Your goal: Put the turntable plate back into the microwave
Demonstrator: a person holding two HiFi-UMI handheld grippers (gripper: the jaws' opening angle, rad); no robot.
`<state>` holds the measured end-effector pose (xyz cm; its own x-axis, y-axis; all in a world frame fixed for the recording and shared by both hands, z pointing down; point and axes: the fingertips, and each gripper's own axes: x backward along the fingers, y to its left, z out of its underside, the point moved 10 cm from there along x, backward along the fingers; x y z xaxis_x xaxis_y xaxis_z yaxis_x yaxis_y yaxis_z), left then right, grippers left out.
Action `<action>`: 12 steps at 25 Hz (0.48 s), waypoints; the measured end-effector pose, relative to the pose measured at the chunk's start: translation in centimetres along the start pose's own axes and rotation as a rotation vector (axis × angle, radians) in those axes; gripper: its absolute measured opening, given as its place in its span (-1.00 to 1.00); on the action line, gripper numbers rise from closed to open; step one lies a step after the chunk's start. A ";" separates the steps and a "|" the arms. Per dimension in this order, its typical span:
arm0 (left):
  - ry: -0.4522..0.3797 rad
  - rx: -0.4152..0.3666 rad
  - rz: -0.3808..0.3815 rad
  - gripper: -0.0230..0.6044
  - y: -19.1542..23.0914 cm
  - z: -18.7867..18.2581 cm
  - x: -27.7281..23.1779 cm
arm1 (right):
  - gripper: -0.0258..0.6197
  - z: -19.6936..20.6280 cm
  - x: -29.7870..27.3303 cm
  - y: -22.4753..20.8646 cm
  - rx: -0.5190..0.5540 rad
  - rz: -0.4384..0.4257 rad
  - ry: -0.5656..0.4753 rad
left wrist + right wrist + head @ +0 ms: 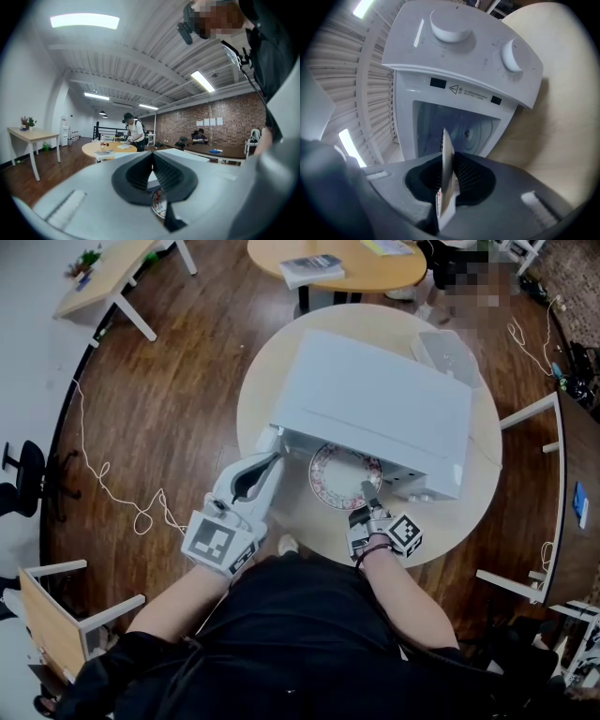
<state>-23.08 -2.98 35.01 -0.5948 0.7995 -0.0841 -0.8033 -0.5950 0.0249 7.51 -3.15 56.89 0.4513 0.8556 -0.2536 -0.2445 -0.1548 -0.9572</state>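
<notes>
Lighting: bright and even, from ceiling strip lights (84, 20), which burn out to white glare in the 2 gripper views. Shadows on the wooden floor (159, 399) are faint. The white microwave (375, 404) reads near overexposed. The 2 gripper views bend heavily, with dark corners. The turntable plate (446, 183), close to the lens, is blurred.

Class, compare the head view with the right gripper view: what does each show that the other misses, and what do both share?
Head view only: the left tool beside the microwave, and the plate seen face-on. Right gripper view only: two control knobs and the open cavity. Both: the white microwave and the plate clamped in the right tool.
</notes>
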 end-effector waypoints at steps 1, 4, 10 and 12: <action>0.000 -0.001 0.000 -0.91 0.1 -0.1 -0.1 | -0.83 -0.1 -0.1 0.0 0.003 -0.002 -0.001; 0.001 -0.002 0.000 -0.91 0.3 -0.1 -0.2 | -0.83 -0.1 -0.4 0.0 0.006 -0.005 -0.002; 0.000 -0.006 0.007 -0.91 0.6 -0.4 -0.7 | -0.83 -0.2 -0.9 0.0 0.006 0.002 -0.007; 0.001 -0.006 0.006 -0.91 0.7 -0.5 -0.7 | -0.83 -0.2 -1.0 0.1 0.000 0.007 -0.011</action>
<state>-23.18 -4.01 34.63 -0.6000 0.7955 -0.0847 -0.7993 -0.6007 0.0198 7.24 -4.13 57.00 0.4401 0.8597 -0.2592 -0.2476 -0.1612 -0.9553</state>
